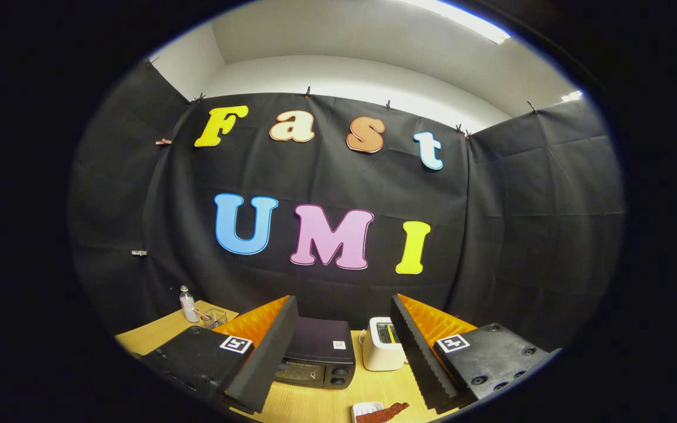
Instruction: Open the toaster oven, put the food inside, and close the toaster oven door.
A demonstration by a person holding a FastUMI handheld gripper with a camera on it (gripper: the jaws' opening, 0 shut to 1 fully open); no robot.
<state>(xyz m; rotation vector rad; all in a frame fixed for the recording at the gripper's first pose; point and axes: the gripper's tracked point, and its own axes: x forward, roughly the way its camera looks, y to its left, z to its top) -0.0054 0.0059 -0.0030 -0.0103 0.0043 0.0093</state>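
My gripper (338, 352) is open, empty. Toaster oven (319, 357) mid-table, closed: rigid door; grip its top edge, likely.

So the toaster oven (319, 359) sits on the tabletop (315, 402), ahead of the hand-held gripper (344, 352), whose fingers are spread wide with nothing between them. A toaster (382, 344) stands just right of the oven. Nearer, a small dish (365, 410) holds the food (383, 413). Far left: a bottle (187, 304), with a wire basket (215, 318) beside it.
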